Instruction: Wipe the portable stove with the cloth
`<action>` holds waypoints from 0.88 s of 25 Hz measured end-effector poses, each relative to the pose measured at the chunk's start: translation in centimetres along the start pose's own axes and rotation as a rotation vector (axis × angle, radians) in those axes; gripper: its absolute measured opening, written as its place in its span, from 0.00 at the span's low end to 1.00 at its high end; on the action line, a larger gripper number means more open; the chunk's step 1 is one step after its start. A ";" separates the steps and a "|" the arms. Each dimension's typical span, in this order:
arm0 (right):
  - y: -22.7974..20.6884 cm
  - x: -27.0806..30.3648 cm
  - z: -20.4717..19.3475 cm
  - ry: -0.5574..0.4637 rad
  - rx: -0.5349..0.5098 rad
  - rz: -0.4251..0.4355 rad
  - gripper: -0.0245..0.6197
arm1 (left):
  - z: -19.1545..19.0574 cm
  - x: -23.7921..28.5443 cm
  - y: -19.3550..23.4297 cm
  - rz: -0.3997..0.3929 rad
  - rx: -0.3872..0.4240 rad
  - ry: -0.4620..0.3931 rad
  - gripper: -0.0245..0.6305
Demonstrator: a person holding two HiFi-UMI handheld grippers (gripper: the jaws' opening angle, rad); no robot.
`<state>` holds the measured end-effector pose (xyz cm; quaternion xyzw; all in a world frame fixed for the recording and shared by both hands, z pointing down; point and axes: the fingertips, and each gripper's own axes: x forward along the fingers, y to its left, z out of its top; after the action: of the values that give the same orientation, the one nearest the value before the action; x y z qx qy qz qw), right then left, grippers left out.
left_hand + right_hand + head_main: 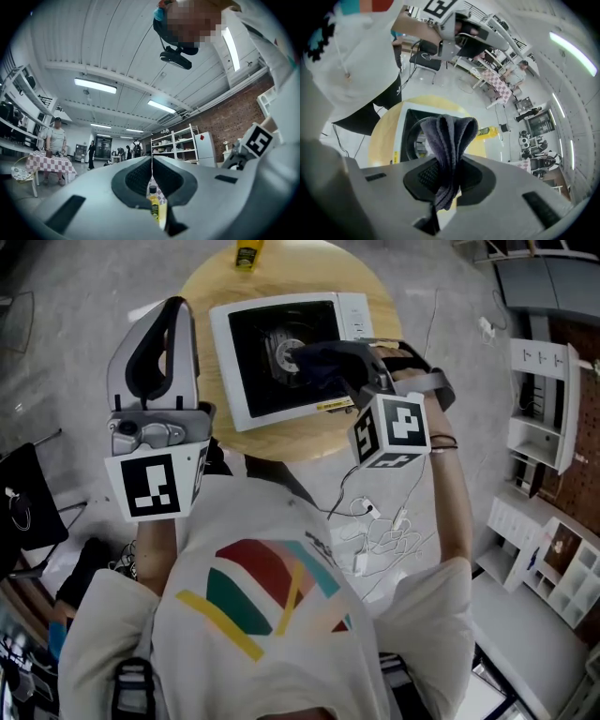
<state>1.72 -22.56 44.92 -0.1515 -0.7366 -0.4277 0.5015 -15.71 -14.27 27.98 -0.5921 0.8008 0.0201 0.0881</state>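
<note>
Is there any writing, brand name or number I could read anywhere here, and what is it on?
No text here is readable.
Yellow sticker on the portable stove front edge: too small to read.
Yellow bottle label: blurred.
Marker cubes: black-and-white square patterns only, no letters.
Shirt print: coloured shapes, no words.

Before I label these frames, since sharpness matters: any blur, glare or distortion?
Head view: evenly lit, sharp on the portable stove. Left gripper view: strong fisheye with dark corners, and the ceiling lights are blown out. Right gripper view: same fisheye bending, with the cloth crisp and free of glare.
</note>
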 end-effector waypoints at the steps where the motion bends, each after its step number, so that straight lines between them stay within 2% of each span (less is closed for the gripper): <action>1: -1.4 0.3 0.8 -0.015 -0.007 0.017 0.09 | 0.4 -0.1 0.7 0.024 -0.007 -0.009 0.05; 4: -4.8 2.7 3.3 -0.043 -0.043 0.065 0.09 | 0.5 -1.1 3.0 0.088 -0.017 -0.014 0.05; 8: -7.3 9.1 6.7 -0.028 -0.152 0.100 0.09 | -2.4 -3.9 6.9 0.184 -0.025 0.010 0.05; 11: -9.2 11.8 9.5 -0.026 -0.217 0.174 0.09 | -2.1 -5.0 10.6 0.272 -0.031 0.040 0.05; 15: -9.0 15.2 11.3 0.009 -0.265 0.244 0.09 | -2.8 -6.8 14.0 0.349 -0.048 0.069 0.05; 22: -7.6 17.4 11.5 0.067 -0.299 0.320 0.09 | -3.9 -8.8 16.4 0.392 -0.065 0.093 0.05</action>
<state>-18.13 -21.63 54.91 -0.3248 -0.6145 -0.4520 0.5591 -29.31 -1.59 32.12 -0.4276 0.9029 0.0355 0.0264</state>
